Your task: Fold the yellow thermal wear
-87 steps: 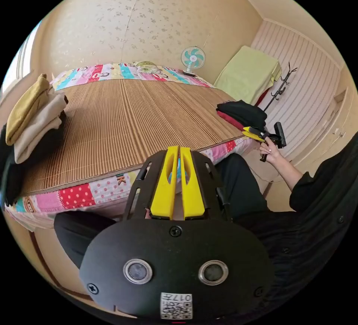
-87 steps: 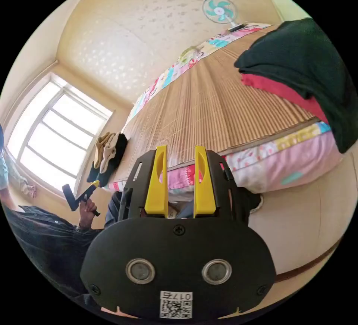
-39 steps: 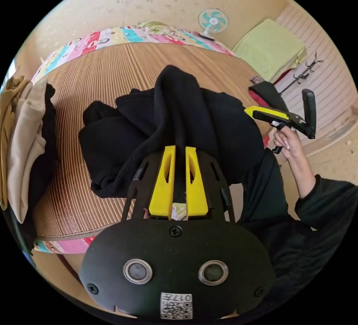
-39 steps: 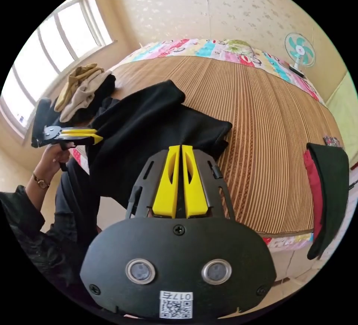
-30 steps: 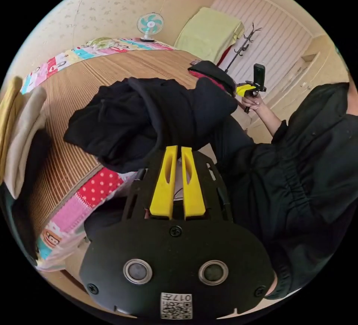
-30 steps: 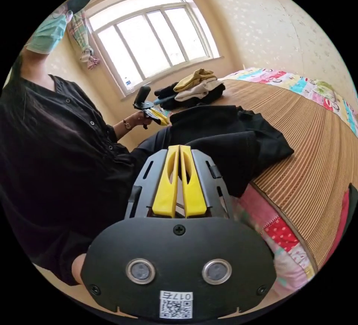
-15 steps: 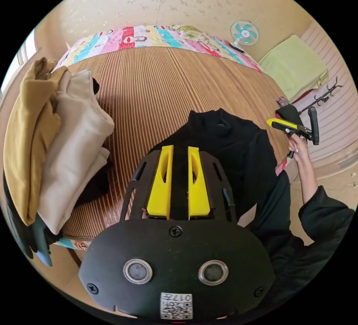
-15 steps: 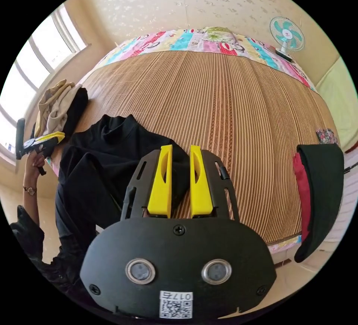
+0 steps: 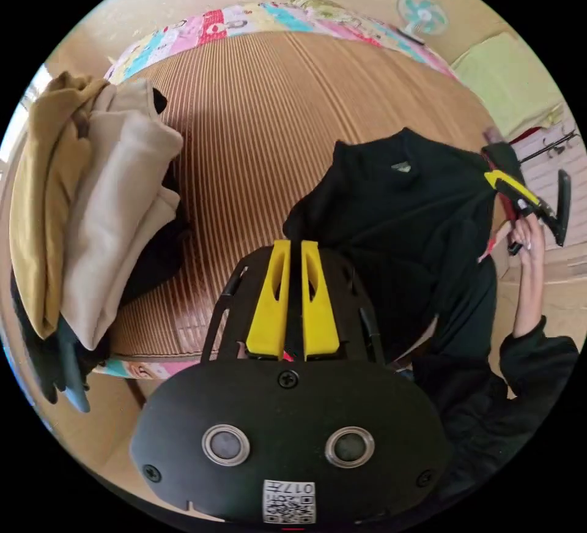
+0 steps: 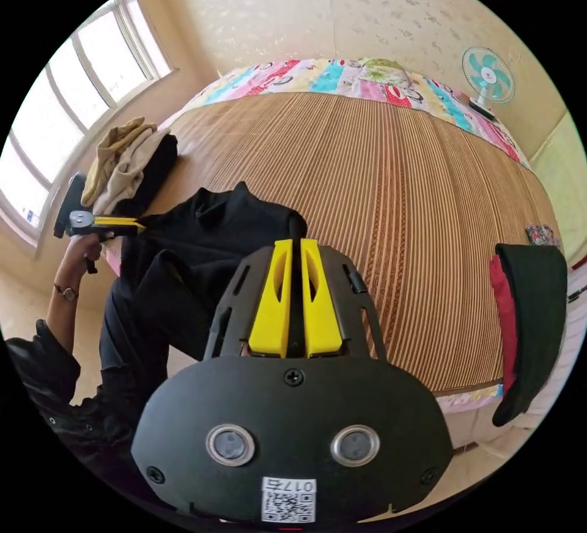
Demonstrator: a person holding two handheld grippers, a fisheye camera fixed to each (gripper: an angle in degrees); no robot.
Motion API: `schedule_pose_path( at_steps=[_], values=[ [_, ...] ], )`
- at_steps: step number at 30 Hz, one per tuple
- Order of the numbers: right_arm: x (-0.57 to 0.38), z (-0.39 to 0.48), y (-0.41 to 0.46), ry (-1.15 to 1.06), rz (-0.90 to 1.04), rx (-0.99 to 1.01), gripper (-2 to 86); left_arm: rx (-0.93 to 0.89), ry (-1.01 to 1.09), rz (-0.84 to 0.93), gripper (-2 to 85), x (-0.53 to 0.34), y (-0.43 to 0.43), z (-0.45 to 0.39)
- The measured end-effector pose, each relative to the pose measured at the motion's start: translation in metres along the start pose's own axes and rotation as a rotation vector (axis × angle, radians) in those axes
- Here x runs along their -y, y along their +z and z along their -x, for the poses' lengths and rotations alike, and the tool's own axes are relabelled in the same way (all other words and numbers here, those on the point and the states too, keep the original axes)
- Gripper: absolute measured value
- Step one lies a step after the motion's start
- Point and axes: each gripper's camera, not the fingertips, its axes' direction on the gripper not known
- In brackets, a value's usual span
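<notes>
Woven bed mat (image 9: pixel 257 117) carries a black top (image 9: pixel 391 221); both hand-held grippers, left (image 9: pixel 292 251) and right (image 10: pixel 292 249), pinch it. Yellow thermal wear (image 9: pixel 36 202) lies stacked at nine o'clock, nearer the left.

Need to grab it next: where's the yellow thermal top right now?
In the left gripper view, the yellow thermal top tops the clothes pile at the bed's window-side edge, against the cream garment.
</notes>
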Motion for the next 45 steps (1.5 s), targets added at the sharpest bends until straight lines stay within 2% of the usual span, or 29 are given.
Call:
schedule_pose_path(
  at_steps=[4, 7, 9, 13, 14, 16, 18, 20, 22, 26, 28, 31, 35, 38, 41, 43, 45],
  values=[
    [-0.031, 0.013, -0.101, 0.016, -0.188, 0.016, 2.5, -0.308, -0.013, -0.302, 1.4, -0.065, -0.092, 0.011],
    [-0.064, 0.011, -0.177, 0.068, -0.372, 0.062, 2.3, -0.575, 0.056, -0.546, 1.2, -0.117, -0.148, 0.015],
    [-0.089, 0.004, -0.240, 0.056, -0.553, 0.138, 2.4, -0.829, 0.232, -0.755, 1.2, -0.150, -0.186, 0.011],
    [-0.126, -0.001, -0.336, -0.023, -0.843, 0.272, 2.4, -1.052, 0.439, -0.969, 1.6, -0.182, -0.239, 0.002],
    [-0.136, 0.003, -0.365, -0.082, -0.917, 0.292, 2.4, -1.044, 0.462, -0.979, 1.5, -0.186, -0.256, -0.003],
    [-0.140, 0.011, -0.400, -0.108, -0.946, 0.261, 2.3, -0.910, 0.415, -0.941, 1.5, -0.185, -0.276, -0.011],
    [-0.132, 0.021, -0.422, -0.116, -0.909, 0.118, 2.3, -0.667, 0.330, -0.910, 1.3, -0.183, -0.292, -0.022],
    [-0.122, 0.021, -0.428, -0.076, -0.860, 0.094, 2.3, -0.708, 0.344, -0.919, 1.1, -0.182, -0.296, -0.025],
    [-0.127, 0.015, -0.440, -0.049, -0.885, 0.183, 2.3, -0.791, 0.376, -0.922, 1.0, -0.185, -0.298, -0.032],
    [-0.177, 0.018, -0.489, 0.004, -1.075, 0.191, 2.3, -0.789, 0.410, -1.039, 1.0, -0.223, -0.309, -0.051],
    [-0.202, 0.025, -0.510, -0.023, -1.174, 0.198, 2.4, -0.752, 0.433, -1.084, 1.1, -0.237, -0.316, -0.064],
    [-0.224, 0.047, -0.533, -0.037, -1.248, 0.087, 2.4, -0.657, 0.337, -1.111, 1.1, -0.243, -0.322, -0.087],
    [-0.224, 0.065, -0.522, -0.089, -1.330, -0.142, 2.3, -0.386, 0.278, -1.158, 1.2, -0.222, -0.315, -0.123],
    [-0.176, 0.048, -0.495, -0.052, -1.213, -0.181, 2.2, -0.278, 0.245, -1.088, 1.5, -0.156, -0.284, -0.131],
    [-0.091, 0.010, -0.440, -0.062, -1.053, -0.200, 2.2, -0.283, 0.058, -0.928, 2.2, -0.051, -0.233, -0.108],
    [-0.022, -0.015, -0.383, -0.092, -0.878, -0.291, 2.2, -0.117, -0.002, -0.818, 3.0, 0.021, -0.185, -0.097],
    [0.066, -0.061, -0.288, -0.063, -0.513, -0.277, 2.4, 0.085, -0.109, -0.593, 5.4, 0.097, -0.103, -0.074]
  ],
)
